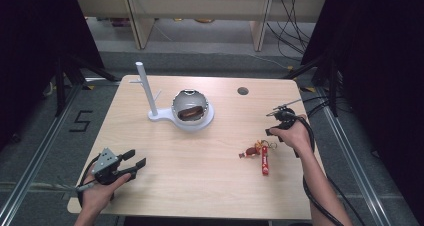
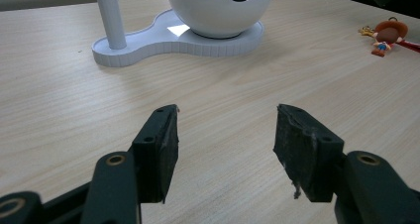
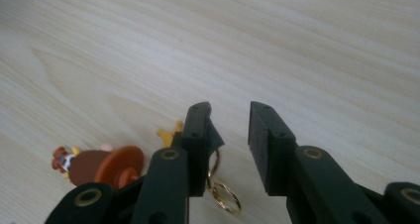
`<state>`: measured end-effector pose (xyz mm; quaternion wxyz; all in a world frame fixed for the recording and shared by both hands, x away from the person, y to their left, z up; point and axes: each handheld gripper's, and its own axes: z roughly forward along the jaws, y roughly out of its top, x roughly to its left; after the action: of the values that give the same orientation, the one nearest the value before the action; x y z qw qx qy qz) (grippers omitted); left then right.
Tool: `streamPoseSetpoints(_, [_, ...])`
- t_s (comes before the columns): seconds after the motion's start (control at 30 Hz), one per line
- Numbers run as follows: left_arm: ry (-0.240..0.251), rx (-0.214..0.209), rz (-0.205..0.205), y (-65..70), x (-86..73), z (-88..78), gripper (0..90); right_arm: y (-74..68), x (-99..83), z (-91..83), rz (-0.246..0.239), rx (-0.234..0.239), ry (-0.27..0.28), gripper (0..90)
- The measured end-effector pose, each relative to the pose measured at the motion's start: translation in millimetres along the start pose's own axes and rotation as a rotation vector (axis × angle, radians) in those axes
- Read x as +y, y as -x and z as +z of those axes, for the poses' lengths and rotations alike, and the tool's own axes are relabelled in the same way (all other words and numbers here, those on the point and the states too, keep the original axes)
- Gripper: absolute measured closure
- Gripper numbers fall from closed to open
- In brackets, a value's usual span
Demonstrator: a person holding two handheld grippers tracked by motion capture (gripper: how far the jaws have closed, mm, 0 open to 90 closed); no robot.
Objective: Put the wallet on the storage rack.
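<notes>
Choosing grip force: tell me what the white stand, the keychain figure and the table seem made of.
White stand: likely glossy moulded plastic; it shows highlights and a ribbed base edge.
Keychain figure: probably painted rubber or plastic, matte colours; its ring looks like brass-toned metal.
Table: pale wood-grain, possibly laminate.

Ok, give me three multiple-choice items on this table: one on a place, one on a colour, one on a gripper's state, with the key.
1. Where does the keychain lie?
A. by the right gripper
B. inside the white globe
C. under the left gripper

2. What colour is the stand with the post?
A. black
B. white
C. red

3. How is the left gripper?
A. shut on the keychain
B. shut on the post
C. open, holding nothing

Key: 1 A, the high view shows the keychain on the table's right side just below the right gripper. 2 B, base and post are white in the high view and the left gripper view. 3 C, the left gripper view shows its jaws wide apart over bare wood.
</notes>
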<state>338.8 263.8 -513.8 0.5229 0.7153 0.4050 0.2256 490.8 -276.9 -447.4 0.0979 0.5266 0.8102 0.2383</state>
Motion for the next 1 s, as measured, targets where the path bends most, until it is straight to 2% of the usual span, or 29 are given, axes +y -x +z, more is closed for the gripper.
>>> streamPoseSetpoints(0.03, [0.0, 0.0, 0.0, 0.0, 0.0, 0.0, 41.7, 0.0, 0.0, 0.0, 0.0, 0.0, 0.0, 70.5])
streamPoseSetpoints(0.1, [0.003, -0.01, 0.0, 0.0, 0.2, 2.1, 41.7, 2.0, -5.5, 0.4, 0.059, -0.018, -0.035, 68.5])
streamPoseSetpoints(0.17, [0.005, -0.014, 0.001, 0.3, 0.4, 2.7, 41.7, 5.7, -11.2, 1.1, 0.043, -0.012, -0.055, 67.6])
streamPoseSetpoints(0.2, [0.005, -0.017, 0.003, 1.0, 1.0, 3.1, 41.8, 4.8, -12.7, 0.8, 0.07, -0.017, -0.067, 67.4])
streamPoseSetpoints(0.23, [0.005, -0.017, 0.003, 1.0, 1.0, 3.1, 41.7, 5.7, -14.1, 1.5, 0.057, -0.007, -0.065, 67.2])
streamPoseSetpoints(0.27, [0.006, -0.02, 0.004, 1.1, 1.2, 2.5, 41.7, 8.3, -15.5, 3.3, 0.017, 0.001, -0.046, 67.0])
streamPoseSetpoints(0.3, [0.006, -0.02, 0.004, 1.1, 1.2, 2.5, 41.7, 8.3, -15.5, 3.3, 0.017, 0.001, -0.046, 67.0])
streamPoseSetpoints(0.33, [0.005, -0.016, 0.007, 0.8, 0.9, 1.2, 41.7, 6.3, -16.7, 4.7, 0.041, 0.007, -0.074, 66.7])
streamPoseSetpoints(0.37, [0.003, -0.015, 0.007, 0.5, 0.9, 0.2, 41.7, 5.0, -17.8, 5.1, 0.055, -0.005, -0.093, 66.6])
streamPoseSetpoints(0.43, [0.009, -0.017, 0.004, 0.2, 0.6, -0.1, 41.7, 5.3, -18.5, 7.5, 0.039, 0.002, -0.087, 66.7])
streamPoseSetpoints(0.47, [0.009, -0.012, 0.008, -0.1, 1.2, -2.0, 41.7, 4.3, -20.6, 9.4, 0.039, 0.016, -0.104, 66.6])
streamPoseSetpoints(0.53, [0.016, -0.014, 0.005, -0.5, 1.3, -1.7, 41.7, 4.3, -22.4, 10.7, 0.033, 0.015, -0.122, 66.1])
streamPoseSetpoints(0.63, [0.008, -0.01, 0.008, 0.1, 1.9, -1.5, 41.7, 5.0, -23.8, 12.9, 0.032, 0.027, -0.121, 65.7])
streamPoseSetpoints(0.67, [0.015, -0.018, 0.01, 0.9, 2.0, 0.3, 41.7, 5.9, -24.1, 14.4, 0.045, 0.02, -0.122, 66.5])
streamPoseSetpoints(0.7, [0.015, -0.021, 0.007, 1.7, 2.3, 1.1, 41.7, 6.1, -23.6, 15.2, 0.053, 0.033, -0.109, 68.2])
streamPoseSetpoints(0.77, [0.003, -0.018, 0.014, 2.4, 2.7, 1.4, 41.7, 6.3, -21.8, 15.8, 0.083, 0.019, -0.092, 72.7])
streamPoseSetpoints(0.97, [0.008, -0.022, 0.014, 1.0, 2.4, 2.0, 41.7, 2.9, -15.8, 20.9, 0.096, 0.024, -0.112, 76.3])
streamPoseSetpoints(1.0, [0.008, -0.022, 0.012, 0.6, 2.3, 1.6, 41.7, 0.7, -14.5, 22.5, 0.086, 0.03, -0.118, 76.3])
